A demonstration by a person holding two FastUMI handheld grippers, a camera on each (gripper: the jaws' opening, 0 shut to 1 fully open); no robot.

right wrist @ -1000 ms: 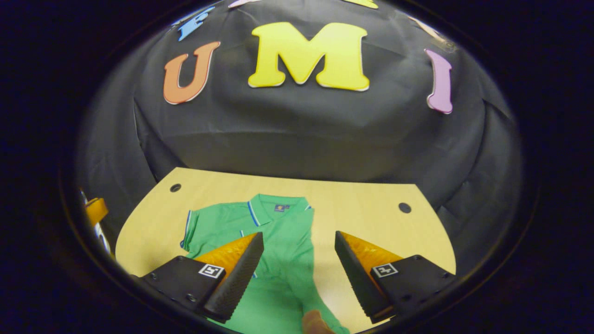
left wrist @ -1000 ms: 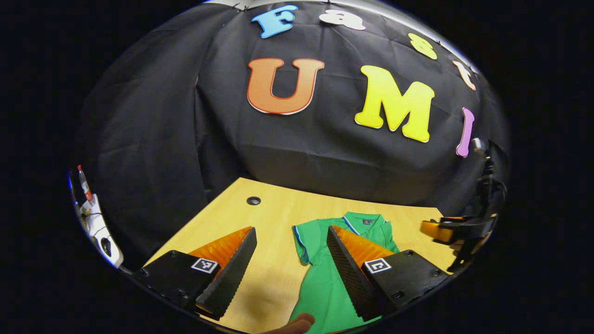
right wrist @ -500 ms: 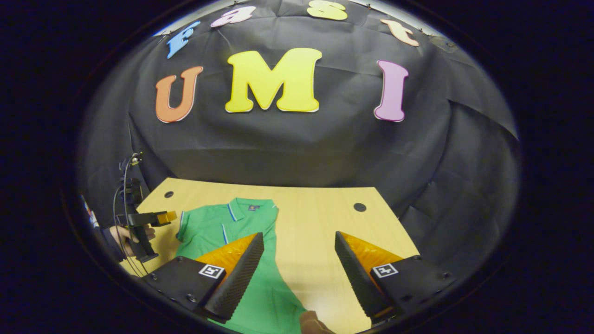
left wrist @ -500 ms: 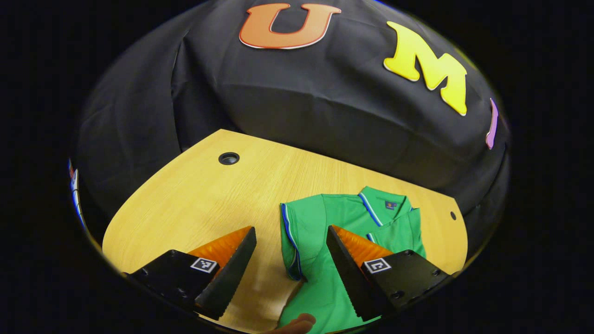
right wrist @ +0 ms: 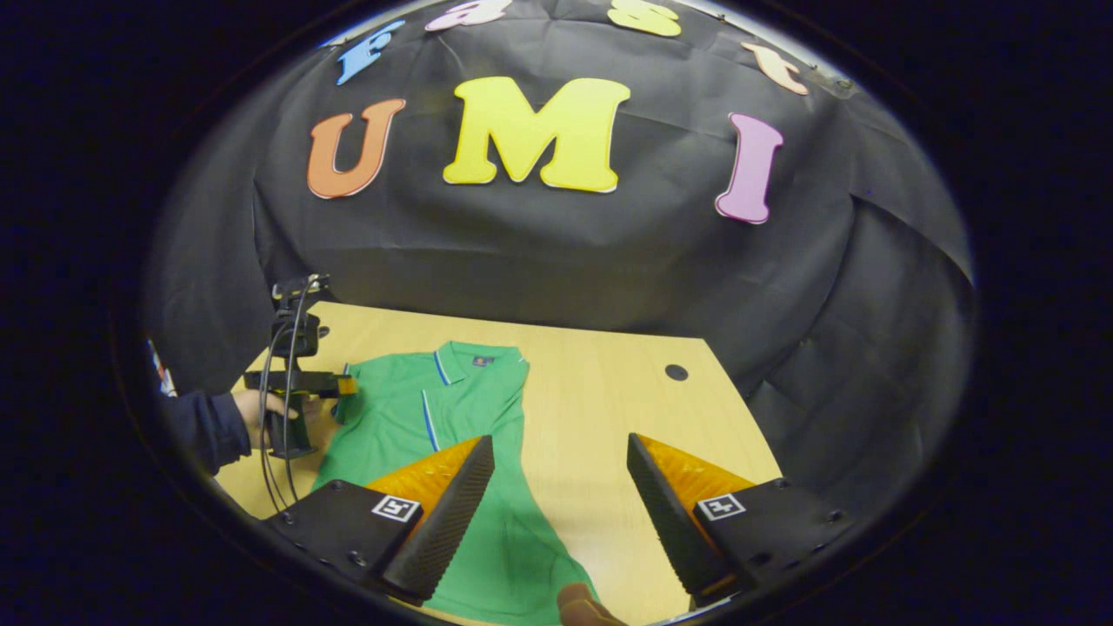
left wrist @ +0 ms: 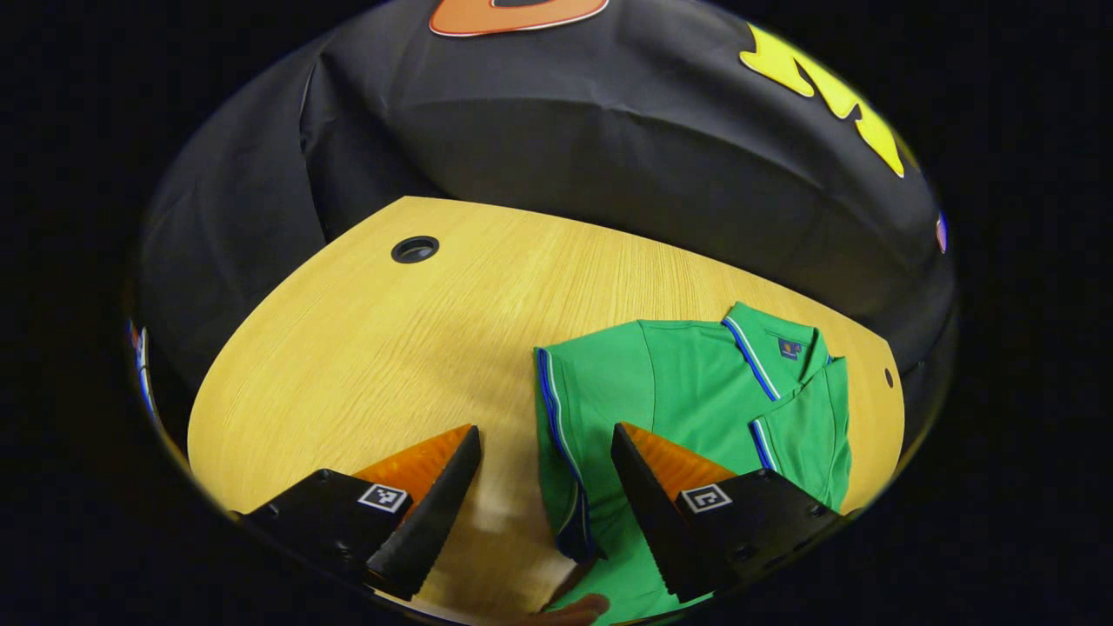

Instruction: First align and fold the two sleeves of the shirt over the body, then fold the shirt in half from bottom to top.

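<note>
A green polo shirt (left wrist: 678, 391) with blue-and-white trim lies flat on the wooden table (left wrist: 365, 348), collar toward the wall. One sleeve (left wrist: 804, 426) is folded over the body. The other sleeve (left wrist: 556, 417) lies spread out, and its trimmed cuff runs between the fingers of my open left gripper (left wrist: 543, 452), just above the cloth. In the right gripper view the shirt (right wrist: 452, 409) lies left of centre. My open right gripper (right wrist: 561, 461) hovers over its near right edge, nothing held. The left gripper (right wrist: 343, 387) sits at the shirt's left shoulder, held by a hand (right wrist: 252, 409).
The table has a round cable hole (left wrist: 415, 249) at its far left and another (right wrist: 676, 372) at its far right. Bare wood (right wrist: 609, 417) stretches right of the shirt. A thumb (left wrist: 578, 604) shows at the bottom edge. A dark sleeve (right wrist: 200, 426) reaches in from the left.
My left gripper has dropped forward and down toward the spread sleeve, so the shirt looks larger. My right gripper has pulled back and turned slightly, bringing the left gripper into its view.
</note>
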